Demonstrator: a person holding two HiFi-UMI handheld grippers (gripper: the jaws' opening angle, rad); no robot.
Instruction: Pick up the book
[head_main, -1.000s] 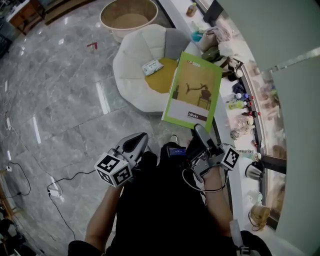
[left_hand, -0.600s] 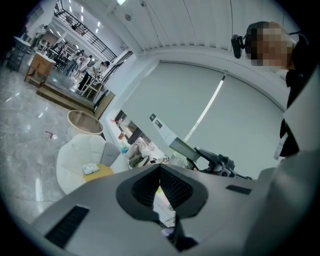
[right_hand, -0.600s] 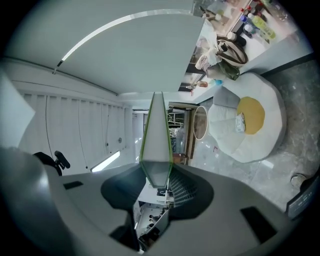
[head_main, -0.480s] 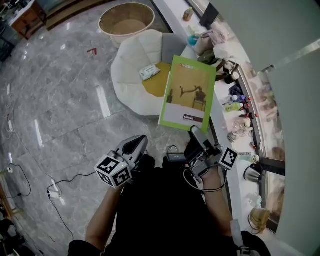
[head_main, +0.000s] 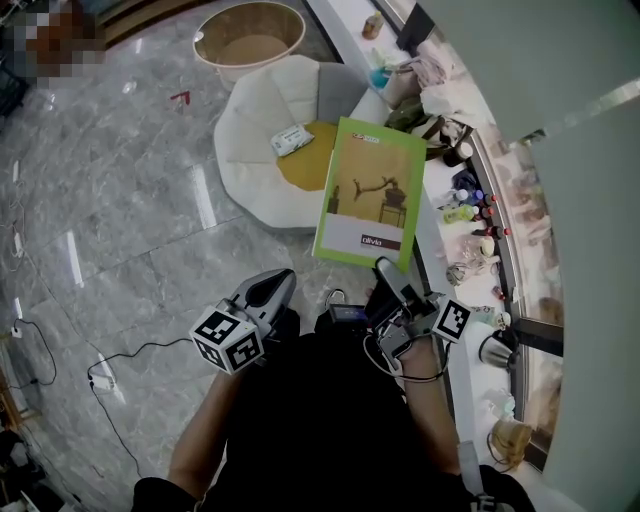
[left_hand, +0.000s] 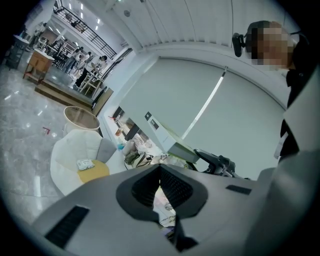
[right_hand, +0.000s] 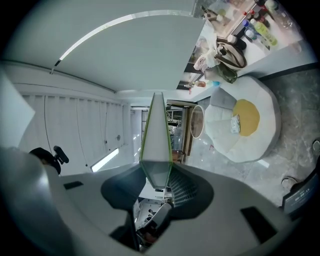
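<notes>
The book (head_main: 368, 190) has a yellow cover with a green border. It is held up in the air, flat side toward the head camera, over the floor beside the counter. My right gripper (head_main: 385, 272) is shut on its near lower edge. In the right gripper view the book (right_hand: 156, 140) runs away edge-on from between the jaws of the right gripper (right_hand: 157, 182). My left gripper (head_main: 272, 288) hangs lower left of the book, apart from it, jaws together and empty. The left gripper view shows its jaws (left_hand: 160, 172) shut, with the book (left_hand: 170, 137) off to the right.
A white round pouf (head_main: 250, 150) stands on the marble floor with a yellow cushion (head_main: 305, 168) and a white packet (head_main: 291, 139) on it. A beige tub (head_main: 250, 35) sits behind it. A cluttered white counter (head_main: 440, 230) runs along the right. Cables (head_main: 100, 380) lie at lower left.
The book and the right gripper have drifted a little left in the head view, still gripped the same way. The left gripper keeps its place in the picture, still shut.
</notes>
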